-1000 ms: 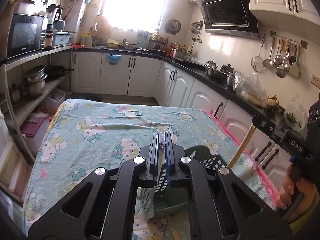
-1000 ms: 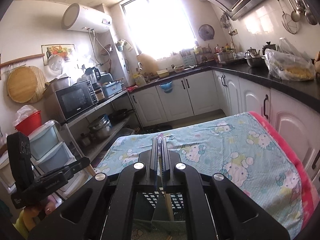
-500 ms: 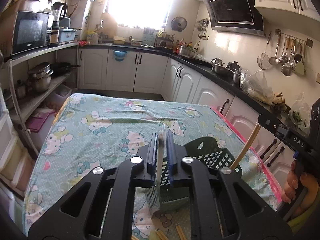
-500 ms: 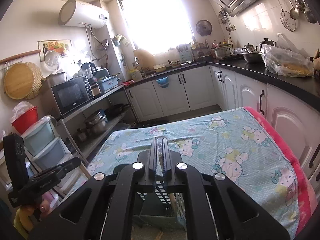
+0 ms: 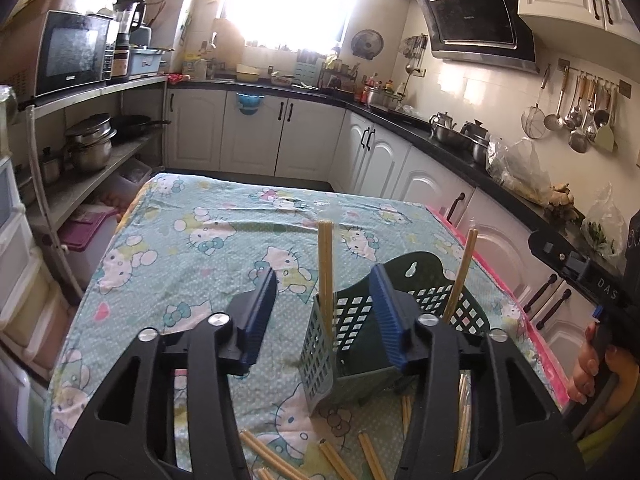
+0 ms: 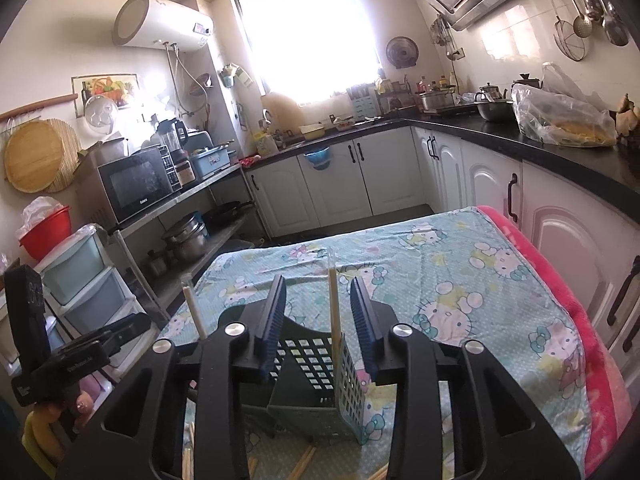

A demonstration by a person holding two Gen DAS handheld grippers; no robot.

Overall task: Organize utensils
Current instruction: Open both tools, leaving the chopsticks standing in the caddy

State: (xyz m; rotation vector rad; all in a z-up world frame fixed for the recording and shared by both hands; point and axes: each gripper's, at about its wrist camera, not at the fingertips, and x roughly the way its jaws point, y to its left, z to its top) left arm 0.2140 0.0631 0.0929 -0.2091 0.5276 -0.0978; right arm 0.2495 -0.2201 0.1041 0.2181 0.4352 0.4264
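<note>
Both tools hang over the green holder (image 5: 400, 320) at the near end of the surface (image 5: 200, 248), and both are letting go at once. The left tool (image 5: 324, 312) is spreading its blue pads, and the chopstick pair (image 5: 325, 272) between them stands free in the holder's lighter front pocket, touching neither pad. It stays upright because the pocket wall props it. The right tool (image 6: 318, 320) is spreading too, with its chopsticks (image 6: 333, 304) standing loose between the jaws in that same pocket. Another stick (image 5: 460, 276) leans in the dark back compartment. Plenty of loose chopsticks (image 5: 332, 456) lie flat on the cloth by the holder's foot, so this looks like sorting in mid-run, with more pickups to come.
</note>
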